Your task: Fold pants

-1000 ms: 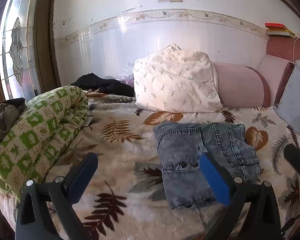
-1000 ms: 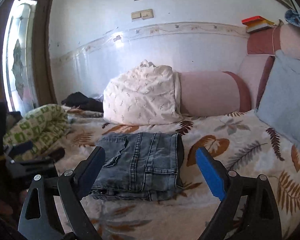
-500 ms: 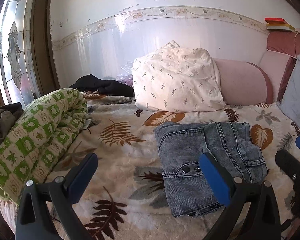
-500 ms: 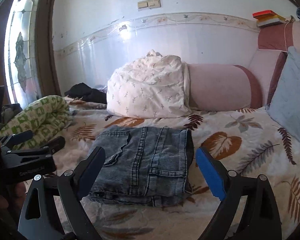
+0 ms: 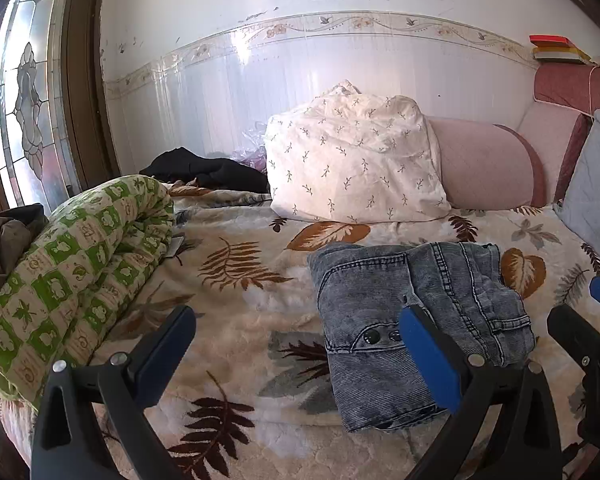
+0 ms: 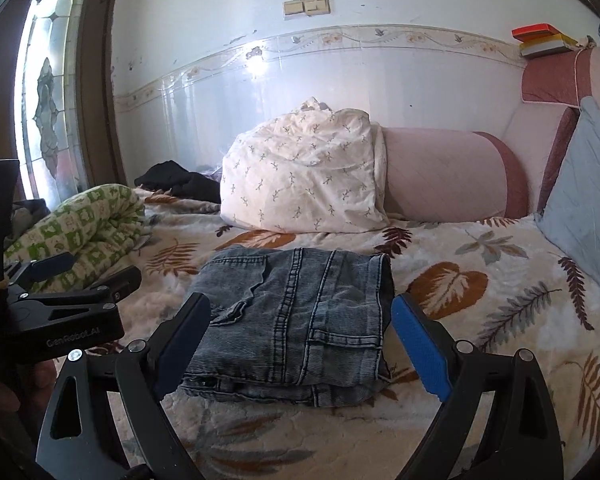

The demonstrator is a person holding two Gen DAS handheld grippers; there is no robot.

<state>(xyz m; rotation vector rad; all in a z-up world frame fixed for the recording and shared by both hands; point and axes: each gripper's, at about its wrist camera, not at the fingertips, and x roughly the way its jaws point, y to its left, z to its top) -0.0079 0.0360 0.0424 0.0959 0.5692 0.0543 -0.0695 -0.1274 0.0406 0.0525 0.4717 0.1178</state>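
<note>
right wrist view: folded jeans (image 6: 296, 320) between spread tongs (image 6: 300, 344).

The leaf-print bed (image 5: 236, 320) carries folded jeans (image 5: 412, 320) centrally, a green quilt (image 5: 80, 272) left, pillows (image 5: 352, 164) far.
</note>
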